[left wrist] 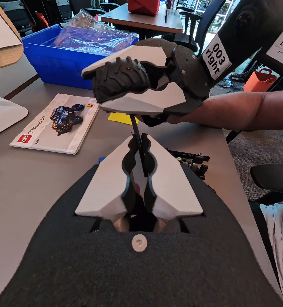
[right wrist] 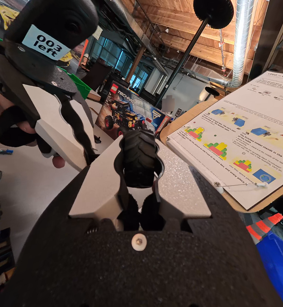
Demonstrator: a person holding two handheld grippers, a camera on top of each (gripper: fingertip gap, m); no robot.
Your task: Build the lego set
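Note:
My left gripper is shut on a thin black axle rod that sticks up out of its tips. Its top end reaches the underside of my right gripper, which hovers just above. My right gripper is shut on a knobbly black toy tyre, held on its side over the grey table. In the right wrist view the tyre sits between my right gripper's fingers. My left gripper points in from the left, close below. The axle is hidden there.
An instruction booklet, a yellow note and a blue bin holding a clear plastic bag lie beyond. A black brick assembly lies right of my left gripper. The set's box and a sheet-covered board stand behind.

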